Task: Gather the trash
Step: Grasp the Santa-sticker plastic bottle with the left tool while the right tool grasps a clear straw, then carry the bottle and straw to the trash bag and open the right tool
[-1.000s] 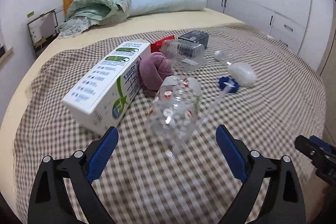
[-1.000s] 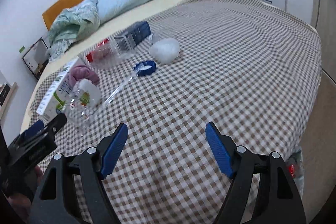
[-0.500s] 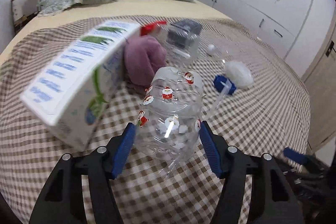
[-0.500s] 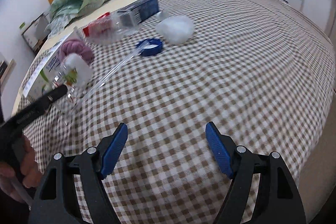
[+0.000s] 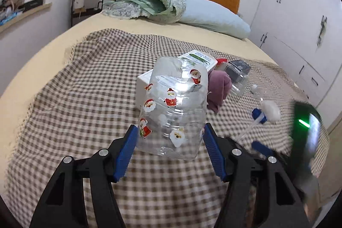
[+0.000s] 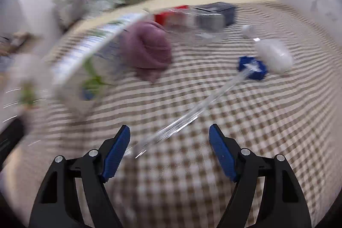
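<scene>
Already the left tongs have the clear bottle pinched between their blue pads, about halfway closed, and it sits clear of the checked bedspread. To do this step well, keep the squeeze gentle: thin plastic like this probably buckles and can slip out if pressed harder. Carry it with the hold low on the body as now, and keep it clear of the carton just behind.

The right tongs stand wide open with nothing in them, low over the bedspread, with a clear tube running up from between the pads toward a blue cap. That view is badly smeared, so whether the pads touch the tube I cannot tell. The tube looks like the likely next pick; take it across its width.

As for writing, the bottle bears Santa stickers only. The carton has green labels and print, too small to read.
</scene>
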Motion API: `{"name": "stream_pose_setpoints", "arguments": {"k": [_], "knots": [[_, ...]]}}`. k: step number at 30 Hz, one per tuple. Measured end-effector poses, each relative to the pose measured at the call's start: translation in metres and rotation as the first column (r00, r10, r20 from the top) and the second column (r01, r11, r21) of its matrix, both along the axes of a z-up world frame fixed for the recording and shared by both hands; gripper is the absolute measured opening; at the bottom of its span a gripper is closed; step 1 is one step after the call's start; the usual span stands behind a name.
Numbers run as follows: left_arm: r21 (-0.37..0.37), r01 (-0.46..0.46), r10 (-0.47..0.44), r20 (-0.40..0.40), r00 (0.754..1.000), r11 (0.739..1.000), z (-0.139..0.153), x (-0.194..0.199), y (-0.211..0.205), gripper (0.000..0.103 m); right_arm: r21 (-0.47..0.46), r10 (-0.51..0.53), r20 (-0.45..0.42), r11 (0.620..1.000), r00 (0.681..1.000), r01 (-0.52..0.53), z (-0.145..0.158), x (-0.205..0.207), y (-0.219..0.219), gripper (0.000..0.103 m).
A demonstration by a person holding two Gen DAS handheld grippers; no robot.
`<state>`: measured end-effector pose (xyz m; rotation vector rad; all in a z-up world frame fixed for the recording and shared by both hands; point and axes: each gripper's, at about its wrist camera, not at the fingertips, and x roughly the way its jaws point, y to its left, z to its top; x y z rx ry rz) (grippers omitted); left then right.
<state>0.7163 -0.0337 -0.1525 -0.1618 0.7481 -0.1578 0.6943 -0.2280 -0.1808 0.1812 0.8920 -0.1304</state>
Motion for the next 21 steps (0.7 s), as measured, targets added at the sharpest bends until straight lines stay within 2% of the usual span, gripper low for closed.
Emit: {"name": "stream_pose_setpoints", "arguments": {"k": [2, 4, 6, 7, 8, 9, 14, 16, 21], "knots": [[-0.022, 0.012, -0.012, -0.001, 1.000, 1.000, -0.001, -0.003, 0.007, 0.061, -0.049, -0.041, -0.048, 0.998, 0.998, 0.039, -0.011, 0.014, 0.008, 0.073], [-0.036, 0.014, -0.014, -0.009, 1.000, 0.999, -0.003, 0.000, 0.013, 0.061, -0.064, -0.038, -0.040, 0.997, 0.998, 0.035, -0.008, 0.018, 0.014, 0.054], [-0.044, -0.001, 0.001, -0.016, 1.000, 0.999, -0.003, 0.003, 0.019, 0.061, -0.046, -0.025, -0.038, 0.999, 0.999, 0.023, -0.007, 0.015, 0.014, 0.029], [-0.067, -0.011, 0.009, -0.022, 1.000, 0.998, -0.002, 0.004, 0.024, 0.061, -0.052, -0.008, -0.039, 0.999, 0.999, 0.006, -0.007, 0.013, 0.015, 0.023], [-0.087, -0.014, 0.012, -0.023, 1.000, 0.996, 0.000, 0.005, 0.029, 0.061, -0.061, 0.017, -0.043, 0.998, 0.999, -0.020, -0.005, 0.010, 0.017, 0.011], [-0.107, -0.014, 0.012, -0.019, 1.000, 0.994, 0.003, 0.003, 0.032, 0.061, -0.056, 0.038, -0.040, 0.998, 0.998, -0.040, -0.003, 0.006, 0.019, 0.007], [-0.126, 0.004, 0.001, 0.045, 0.999, 0.992, 0.020, -0.005, 0.032, 0.061, -0.018, 0.099, -0.027, 0.995, 0.995, -0.100, 0.013, -0.024, 0.007, 0.006], [-0.133, 0.014, -0.008, 0.042, 0.999, 0.991, 0.022, -0.009, 0.030, 0.061, -0.009, 0.102, -0.001, 0.995, 0.995, -0.102, 0.023, -0.033, 0.003, 0.006], [-0.093, 0.025, -0.022, 0.034, 0.999, 0.995, 0.028, -0.022, 0.024, 0.061, 0.002, 0.081, 0.077, 0.997, 0.994, -0.081, 0.049, -0.064, -0.011, 0.006]]}}
